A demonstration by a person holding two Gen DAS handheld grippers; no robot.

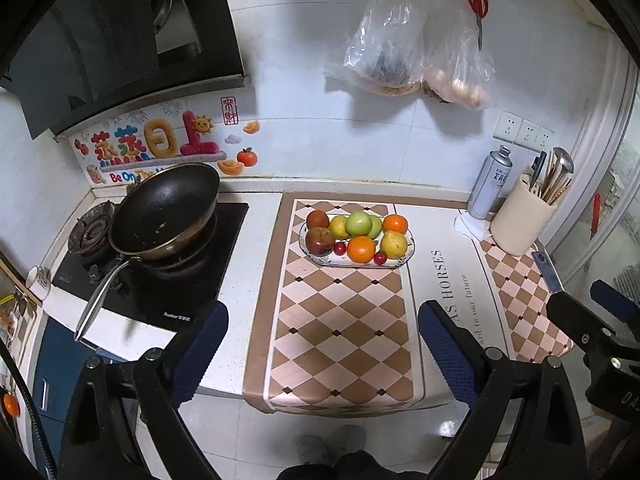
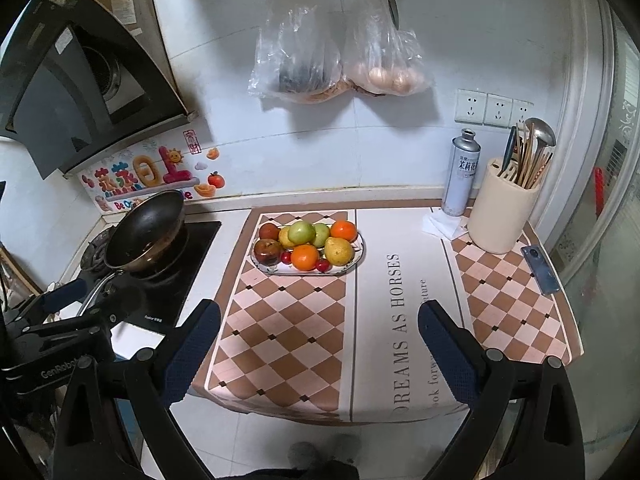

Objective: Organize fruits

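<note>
An oval plate (image 1: pixel 408 258) (image 2: pixel 358 258) stands on the checkered mat at the back of the counter. It holds piled fruit: oranges (image 1: pixel 361 249) (image 2: pixel 305 257), green apples (image 1: pixel 361 223) (image 2: pixel 302 232), yellow pears (image 1: pixel 394 244) (image 2: pixel 338 251), dark red fruits (image 1: pixel 319 240) (image 2: pixel 267 250) and small cherries (image 1: pixel 380 257) (image 2: pixel 322 265). My left gripper (image 1: pixel 324 354) is open and empty, held back from the counter's front edge. My right gripper (image 2: pixel 320 354) is also open and empty, at the same distance. Each gripper shows at the edge of the other's view.
A black wok (image 1: pixel 168 210) (image 2: pixel 146 232) sits on the stove at the left, handle toward me. A spray can (image 1: pixel 489 184) (image 2: pixel 460 174), a utensil holder (image 1: pixel 520 220) (image 2: pixel 505 212) and a blue scraper (image 2: pixel 540 264) stand at the right. Bags and scissors hang on the wall.
</note>
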